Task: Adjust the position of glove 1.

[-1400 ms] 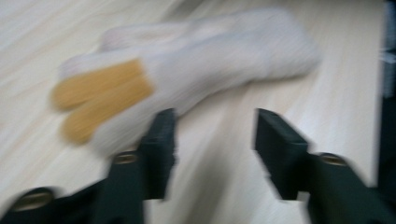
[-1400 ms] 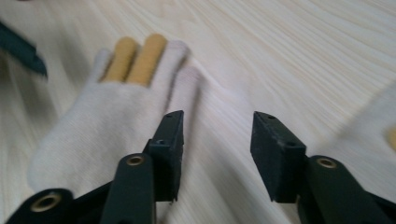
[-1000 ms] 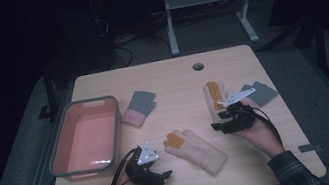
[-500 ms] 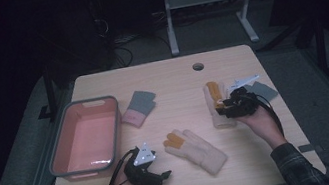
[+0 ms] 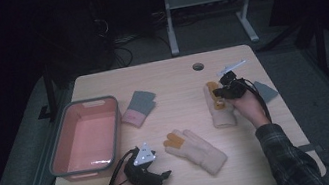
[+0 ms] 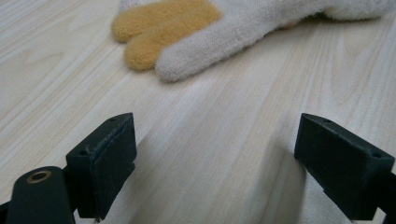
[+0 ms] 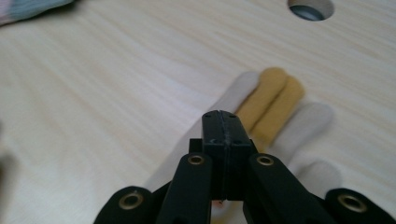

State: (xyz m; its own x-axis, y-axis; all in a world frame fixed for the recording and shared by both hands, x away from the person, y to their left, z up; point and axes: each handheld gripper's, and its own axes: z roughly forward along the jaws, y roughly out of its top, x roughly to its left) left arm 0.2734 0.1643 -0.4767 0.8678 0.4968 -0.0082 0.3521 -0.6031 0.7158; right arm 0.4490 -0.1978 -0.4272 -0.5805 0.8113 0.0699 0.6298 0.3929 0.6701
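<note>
The right claw (image 5: 219, 94) has just been closing and now sits clenched over the cream knit glove with orange fingers (image 5: 219, 108) on the pale wooden table (image 5: 170, 79); can't tell if fabric's pinched. The left claw (image 5: 165, 175) rests wide apart, released, near a second matching glove (image 5: 197, 149).
</note>
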